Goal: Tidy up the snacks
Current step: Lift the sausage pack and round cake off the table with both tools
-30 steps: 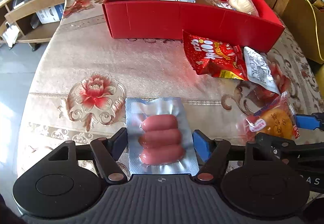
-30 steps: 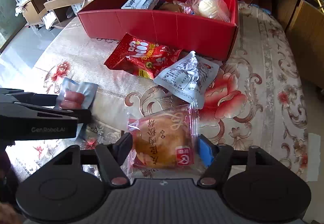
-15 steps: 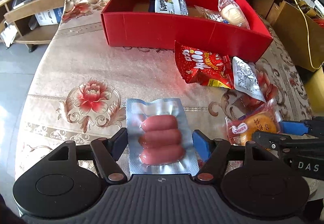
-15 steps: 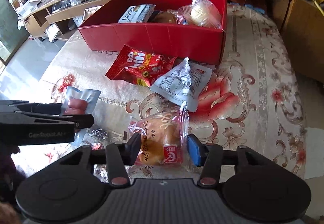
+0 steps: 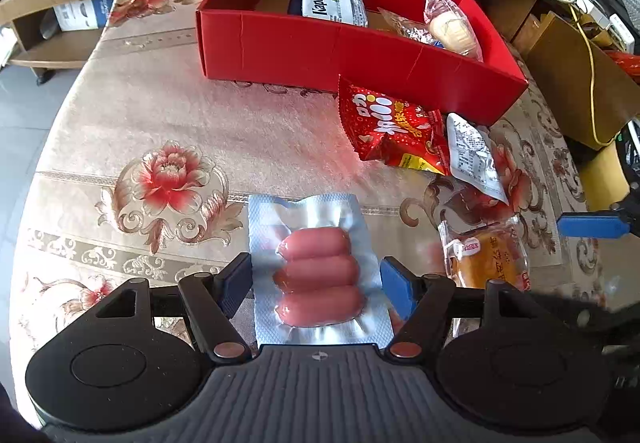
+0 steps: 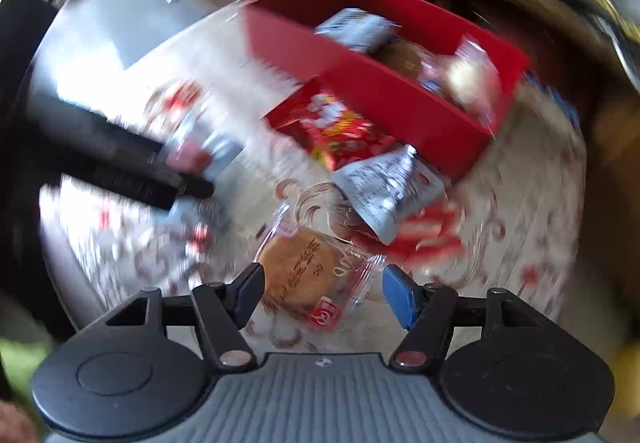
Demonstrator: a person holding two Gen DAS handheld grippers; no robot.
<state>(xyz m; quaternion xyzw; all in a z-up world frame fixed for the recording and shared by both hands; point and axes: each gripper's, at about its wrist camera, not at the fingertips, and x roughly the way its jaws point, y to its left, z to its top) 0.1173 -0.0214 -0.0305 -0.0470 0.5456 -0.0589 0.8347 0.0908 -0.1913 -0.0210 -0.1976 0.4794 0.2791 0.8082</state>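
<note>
My left gripper (image 5: 316, 283) is shut on a silver vacuum pack of three pink sausages (image 5: 316, 275), a pad against each long edge. In the blurred right wrist view, the same sausage pack (image 6: 192, 155) pokes out past the left gripper's black fingers. My right gripper (image 6: 322, 291) straddles a clear-wrapped round bread (image 6: 304, 275) on the tablecloth. Its jaws are opening; the blue pad (image 6: 396, 295) stands off the wrapper. The bread (image 5: 488, 263) also shows at right. The red box (image 5: 360, 55) sits at the back.
A red chip bag (image 5: 392, 131) and a white sachet (image 5: 472, 155) lie against the box's front wall. Inside the box are a Kaprons packet (image 5: 332, 3) and a wrapped cake (image 5: 452, 29). Wooden shelves stand behind, a cardboard box (image 5: 572, 83) at right, and the table edge at left.
The right gripper squeezed the bread, then widened again and rolled, so its view is swung and blurred and the bread lies turned. The left gripper kept the sausage pack and barely moved.
</note>
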